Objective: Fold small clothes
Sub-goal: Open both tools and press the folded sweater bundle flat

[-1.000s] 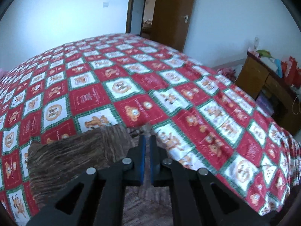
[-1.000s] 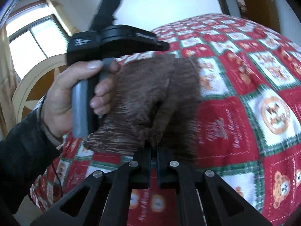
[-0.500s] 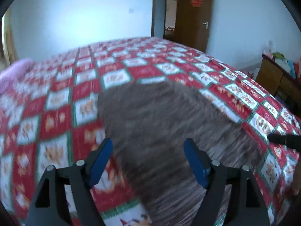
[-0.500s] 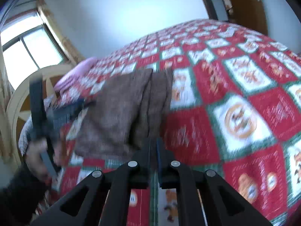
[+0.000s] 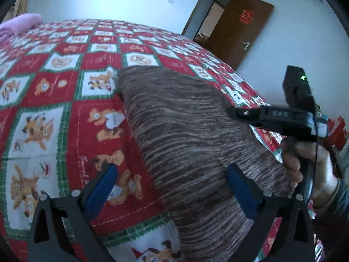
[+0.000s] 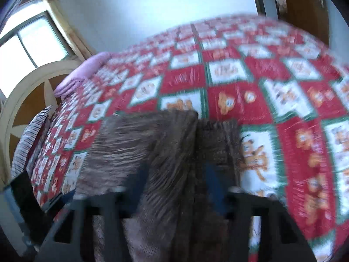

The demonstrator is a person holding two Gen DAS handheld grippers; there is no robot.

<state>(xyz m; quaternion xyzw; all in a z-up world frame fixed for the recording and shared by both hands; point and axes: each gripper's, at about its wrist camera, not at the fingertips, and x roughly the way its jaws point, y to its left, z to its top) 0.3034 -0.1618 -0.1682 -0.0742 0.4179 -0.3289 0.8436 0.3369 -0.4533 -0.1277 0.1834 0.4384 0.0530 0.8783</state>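
Observation:
A brown striped small garment [image 5: 187,135] lies folded on the red patterned bedspread [image 5: 50,100]. My left gripper [image 5: 172,187] is open, its blue pads either side of the garment's near end, just above it. The right gripper's body [image 5: 274,118] and the hand holding it show at the garment's right edge. In the blurred right wrist view the garment [image 6: 152,152] lies in two folded strips and runs between the fingers of my right gripper [image 6: 174,194], which stand wide apart.
A pink folded cloth [image 5: 19,23] lies at the far end of the bed, also in the right wrist view [image 6: 82,74]. A brown door [image 5: 237,28] stands beyond the bed. A headboard [image 6: 28,87] and window [image 6: 32,41] are on the left.
Both grippers have let go of the garment and opened: the left half a second ago, the right just now. The garment has dropped onto the bed, folded over.

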